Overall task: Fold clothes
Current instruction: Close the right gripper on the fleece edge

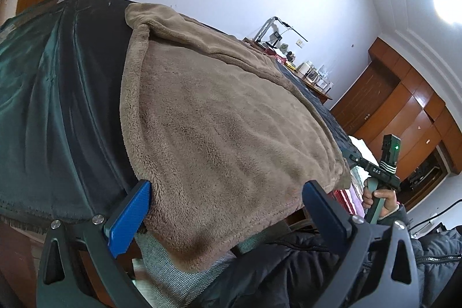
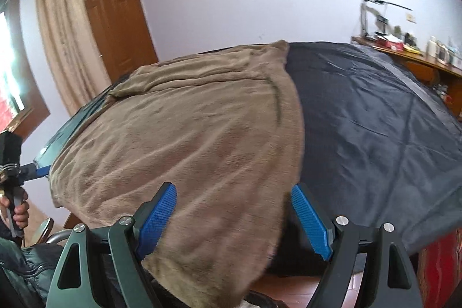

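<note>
A tan fleece garment (image 1: 219, 134) lies spread on a bed covered by a dark sheet (image 1: 57, 94), its near hem hanging over the front edge. My left gripper (image 1: 228, 207) is open, its blue pads either side of the garment's near left corner, not closed on it. My right gripper (image 2: 234, 214) is open, its blue pads straddling the garment's (image 2: 184, 129) near right corner over the dark sheet (image 2: 375, 117). The right gripper also shows in the left wrist view (image 1: 384, 172), and the left gripper at the left edge of the right wrist view (image 2: 31, 169).
A wooden desk (image 2: 418, 57) with a lamp, boxes and jars stands along the far wall. A wooden door (image 2: 115, 16) and beige curtain (image 2: 60, 28) are at the left. Wooden wardrobes (image 1: 404, 106) stand at the right. My dark jacket (image 1: 317, 264) is below the grippers.
</note>
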`<move>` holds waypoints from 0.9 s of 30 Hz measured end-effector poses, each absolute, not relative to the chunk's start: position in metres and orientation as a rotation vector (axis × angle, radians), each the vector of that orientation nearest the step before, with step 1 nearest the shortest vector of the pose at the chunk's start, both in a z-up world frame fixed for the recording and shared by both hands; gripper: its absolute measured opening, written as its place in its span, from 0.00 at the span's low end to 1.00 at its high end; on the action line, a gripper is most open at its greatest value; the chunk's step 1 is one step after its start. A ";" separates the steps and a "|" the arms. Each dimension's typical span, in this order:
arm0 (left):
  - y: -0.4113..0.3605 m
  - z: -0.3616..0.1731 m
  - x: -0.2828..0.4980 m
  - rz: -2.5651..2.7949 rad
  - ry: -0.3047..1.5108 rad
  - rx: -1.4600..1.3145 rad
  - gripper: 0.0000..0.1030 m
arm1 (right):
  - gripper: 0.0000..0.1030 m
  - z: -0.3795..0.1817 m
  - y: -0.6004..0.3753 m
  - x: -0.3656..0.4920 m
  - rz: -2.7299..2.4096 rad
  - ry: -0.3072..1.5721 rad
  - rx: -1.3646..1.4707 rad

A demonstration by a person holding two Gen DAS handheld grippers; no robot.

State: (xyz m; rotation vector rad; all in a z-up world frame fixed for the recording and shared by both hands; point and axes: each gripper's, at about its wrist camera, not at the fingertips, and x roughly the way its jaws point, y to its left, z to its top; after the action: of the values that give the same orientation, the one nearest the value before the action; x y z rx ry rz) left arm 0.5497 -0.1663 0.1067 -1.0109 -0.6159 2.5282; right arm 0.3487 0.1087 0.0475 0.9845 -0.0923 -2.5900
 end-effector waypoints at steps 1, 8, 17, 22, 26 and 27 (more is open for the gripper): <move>-0.166 0.107 0.550 2.528 -0.617 -1.011 1.00 | 0.82 0.045 0.112 0.349 -2.588 -0.102 0.999; -0.167 0.107 0.549 2.533 -0.622 -1.020 1.00 | 0.82 0.041 0.109 0.368 -2.509 -0.049 1.004; -0.169 0.108 0.555 2.522 -0.624 -1.027 1.00 | 0.82 0.036 0.118 0.395 -2.437 -0.130 1.048; -0.177 0.108 0.559 2.484 -0.692 -1.026 1.00 | 0.62 0.020 0.127 0.387 -2.455 -0.215 1.141; -0.179 0.107 0.560 2.476 -0.697 -1.023 1.00 | 0.52 0.014 0.120 0.383 -2.423 -0.209 1.153; -0.179 0.107 0.559 2.477 -0.696 -1.021 1.00 | 0.51 0.014 0.118 0.381 -2.414 -0.211 1.154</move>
State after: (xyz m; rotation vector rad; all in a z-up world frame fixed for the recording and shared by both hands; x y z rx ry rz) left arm 0.5593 -0.1792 0.1073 -1.0210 -0.6961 2.4771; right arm 0.3814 0.1183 0.0136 1.1536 -0.2112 -2.4144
